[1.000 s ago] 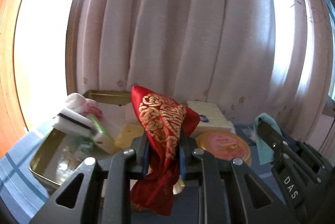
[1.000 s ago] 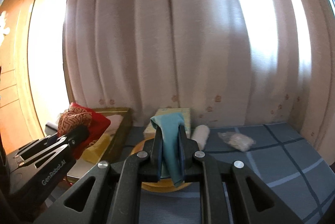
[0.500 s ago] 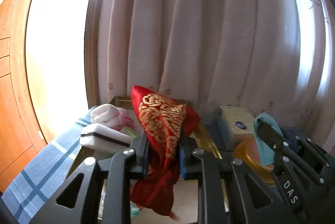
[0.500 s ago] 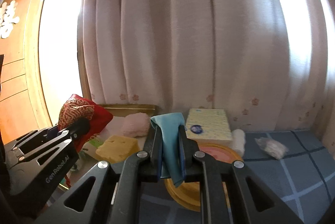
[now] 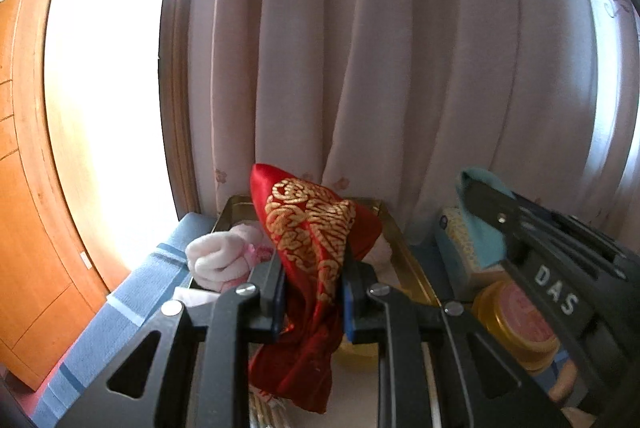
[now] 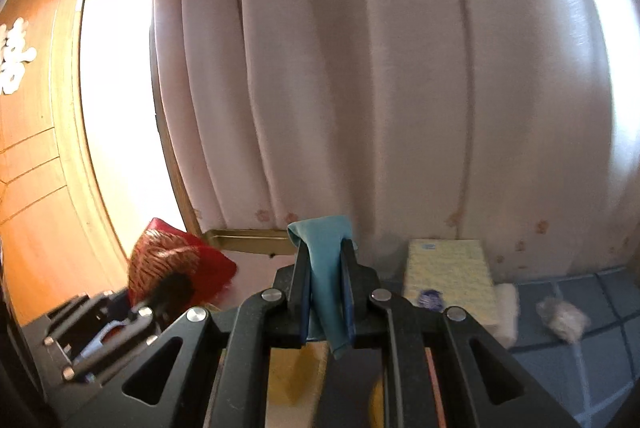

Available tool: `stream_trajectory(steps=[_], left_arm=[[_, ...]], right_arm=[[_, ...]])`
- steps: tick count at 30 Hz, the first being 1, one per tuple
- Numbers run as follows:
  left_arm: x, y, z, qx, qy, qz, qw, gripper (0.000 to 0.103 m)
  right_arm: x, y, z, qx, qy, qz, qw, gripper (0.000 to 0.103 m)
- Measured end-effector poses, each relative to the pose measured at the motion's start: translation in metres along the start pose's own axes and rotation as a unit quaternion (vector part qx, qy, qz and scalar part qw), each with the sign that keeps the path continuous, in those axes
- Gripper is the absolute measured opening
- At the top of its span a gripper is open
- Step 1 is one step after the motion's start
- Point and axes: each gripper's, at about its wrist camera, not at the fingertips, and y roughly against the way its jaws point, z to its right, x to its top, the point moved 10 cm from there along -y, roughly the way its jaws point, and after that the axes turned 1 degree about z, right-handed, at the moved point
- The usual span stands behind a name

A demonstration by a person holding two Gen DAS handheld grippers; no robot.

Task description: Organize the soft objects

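My left gripper (image 5: 314,292) is shut on a red cloth with gold embroidery (image 5: 316,228) and holds it over the gold metal tray (image 5: 404,244). My right gripper (image 6: 326,288) is shut on a teal cloth (image 6: 326,248), held above the table. The teal cloth also shows in the left wrist view (image 5: 486,228), and the red cloth in the right wrist view (image 6: 176,256). A rolled white and pink towel (image 5: 218,260) lies in the tray at the left. A yellow sponge (image 6: 292,364) lies below my right gripper.
A yellow tissue pack (image 6: 450,276) stands by the curtain (image 6: 360,88). A round gold tin with a pink lid (image 5: 516,324) sits right of the tray. A white roll (image 6: 506,308) and a clear bag (image 6: 562,316) lie on the blue checked tablecloth (image 6: 580,368). A wooden door (image 5: 24,228) stands at the left.
Both grippers have swung left and moved over the tray, each still holding its cloth. The tissue pack and tin now sit further right in both views.
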Motion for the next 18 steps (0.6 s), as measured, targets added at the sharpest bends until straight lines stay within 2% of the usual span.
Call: stream_trajectory(steps=[4, 7, 16, 18], left_arm=[[0.001, -0.018, -0.008, 0.011, 0.01, -0.039, 0.9991, 0.02], [0.0, -0.032, -0.011, 0.011, 0.015, -0.07, 0.9974, 0.02], [-0.001, -0.059, -0.024, 0.046, 0.009, -0.119, 0.9917, 0.02], [-0.003, -0.06, -0.024, 0.05, 0.01, -0.125, 0.9909, 0.02]], right_arm=[[0.007, -0.023, -0.008, 0.015, -0.012, -0.022, 1.0, 0.014], [0.009, -0.046, -0.011, 0.03, -0.025, -0.057, 0.998, 0.014], [-0.012, -0.108, -0.01, 0.042, -0.057, -0.164, 0.984, 0.014], [-0.017, -0.115, -0.011, 0.057, -0.072, -0.183, 0.979, 0.014]])
